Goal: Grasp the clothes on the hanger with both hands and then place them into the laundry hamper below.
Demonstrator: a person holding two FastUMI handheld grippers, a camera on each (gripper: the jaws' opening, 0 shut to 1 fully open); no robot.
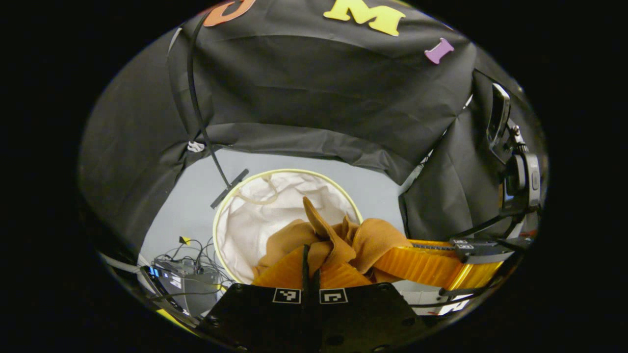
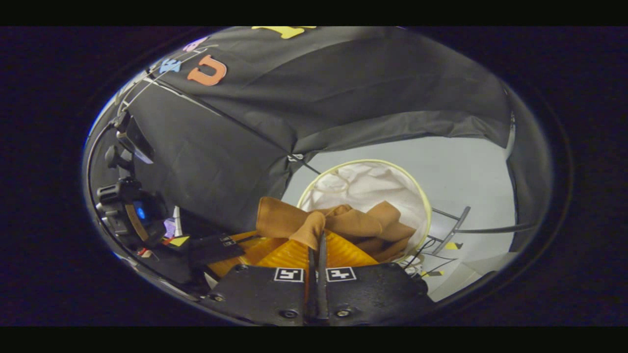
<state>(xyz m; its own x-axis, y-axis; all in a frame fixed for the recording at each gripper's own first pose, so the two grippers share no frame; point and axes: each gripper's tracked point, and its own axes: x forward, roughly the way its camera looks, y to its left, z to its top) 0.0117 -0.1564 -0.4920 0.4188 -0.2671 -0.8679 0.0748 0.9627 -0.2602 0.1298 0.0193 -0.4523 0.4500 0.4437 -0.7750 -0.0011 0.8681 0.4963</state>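
A tan-brown garment (image 1: pixel 333 240) hangs bunched over the round white laundry hamper (image 1: pixel 248 220) with a pale yellow rim. My left gripper (image 1: pixel 311 260) is shut on a fold of the cloth, its orange fingers pressed together. In the left gripper view the other gripper's orange fingers (image 1: pixel 431 264) come in from the right, also on the cloth. In the right gripper view my right gripper (image 2: pixel 316 245) is shut on a fold of the same garment (image 2: pixel 353 223), which droops into the hamper (image 2: pixel 373 184). The left gripper (image 2: pixel 230 247) shows at the left there.
The hamper stands on a grey floor (image 1: pixel 196 186). A black stand leg with a foot bar (image 1: pixel 229 188) runs beside its rim. Cables and an electronics box (image 1: pixel 184 274) lie on the floor at the left. A mounted device (image 1: pixel 515 162) stands at the right.
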